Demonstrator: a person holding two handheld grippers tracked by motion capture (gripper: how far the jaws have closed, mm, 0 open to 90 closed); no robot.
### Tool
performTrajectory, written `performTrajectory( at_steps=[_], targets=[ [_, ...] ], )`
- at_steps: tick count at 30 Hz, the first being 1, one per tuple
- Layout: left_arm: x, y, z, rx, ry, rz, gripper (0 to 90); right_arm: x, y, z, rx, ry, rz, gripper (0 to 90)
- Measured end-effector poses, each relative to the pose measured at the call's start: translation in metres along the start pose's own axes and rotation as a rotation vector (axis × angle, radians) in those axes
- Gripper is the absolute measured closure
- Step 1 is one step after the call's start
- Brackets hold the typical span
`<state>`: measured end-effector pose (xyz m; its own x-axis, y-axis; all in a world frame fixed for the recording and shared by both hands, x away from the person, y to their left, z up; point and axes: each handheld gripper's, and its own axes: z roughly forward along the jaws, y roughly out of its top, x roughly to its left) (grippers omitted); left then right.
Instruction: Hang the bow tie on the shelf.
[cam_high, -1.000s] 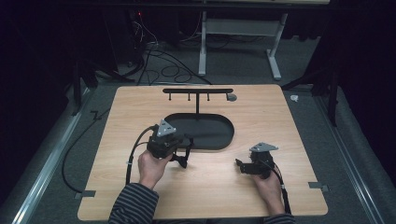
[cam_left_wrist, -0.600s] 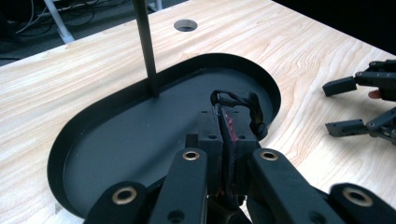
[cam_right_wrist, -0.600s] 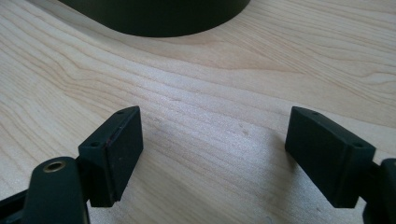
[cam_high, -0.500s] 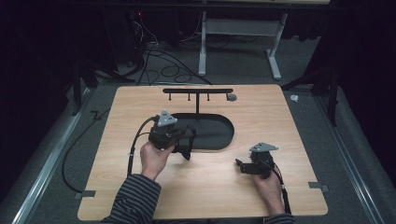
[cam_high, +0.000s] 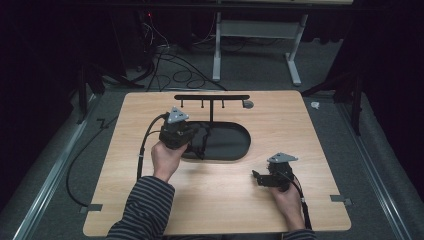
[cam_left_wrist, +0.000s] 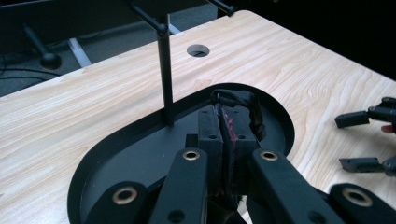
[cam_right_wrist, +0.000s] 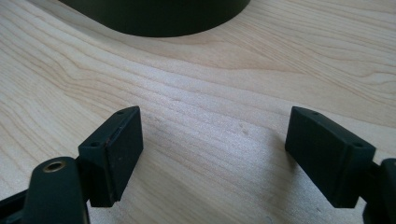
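One black cord loop (cam_left_wrist: 243, 109) clenched betw. left gripper (cam_left_wrist: 229, 140) jaws, above oval tray (cam_left_wrist: 116, 154); right gripper (cam_right_wrist: 212, 154) jaws apart.

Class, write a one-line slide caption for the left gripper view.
Left gripper clamps a dark looped strap above the black oval stand base, beside its upright post.

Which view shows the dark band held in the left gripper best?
The left gripper view: the dark band loops up between the shut fingers. In the high view, it's a thin strand beside the left gripper.
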<state>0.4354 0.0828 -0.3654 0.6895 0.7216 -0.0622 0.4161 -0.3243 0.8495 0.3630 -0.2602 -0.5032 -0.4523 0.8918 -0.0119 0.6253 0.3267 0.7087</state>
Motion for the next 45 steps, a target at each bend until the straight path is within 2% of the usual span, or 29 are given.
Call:
performTrajectory(
  at_steps=[3,8,20,28,32,39,45],
  targets=[
    [0.004,0.003,0.002,-0.005,-0.003,-0.017,87.3,0.000,0.000,0.000,0.000,0.000,0.000,20.4],
    [0.008,0.008,0.004,-0.014,0.000,-0.022,87.3,0.000,0.000,0.000,0.000,0.000,0.000,20.4],
    [0.011,0.028,0.011,-0.006,0.043,0.022,87.2,0.000,0.000,0.000,0.000,0.000,0.000,20.4],
    [0.019,0.036,0.017,-0.016,0.050,-0.007,87.1,0.000,0.000,0.000,0.000,0.000,0.000,20.4],
    [0.020,0.042,0.019,-0.029,0.064,-0.009,87.0,0.000,0.000,0.000,0.000,0.000,0.000,20.4],
    [0.025,0.049,0.030,-0.017,0.101,-0.007,87.0,0.000,0.000,0.000,0.000,0.000,0.000,20.4],
    [0.029,0.049,0.038,-0.003,0.134,-0.014,87.0,0.000,0.000,0.000,0.000,0.000,0.000,20.4]
  ],
)
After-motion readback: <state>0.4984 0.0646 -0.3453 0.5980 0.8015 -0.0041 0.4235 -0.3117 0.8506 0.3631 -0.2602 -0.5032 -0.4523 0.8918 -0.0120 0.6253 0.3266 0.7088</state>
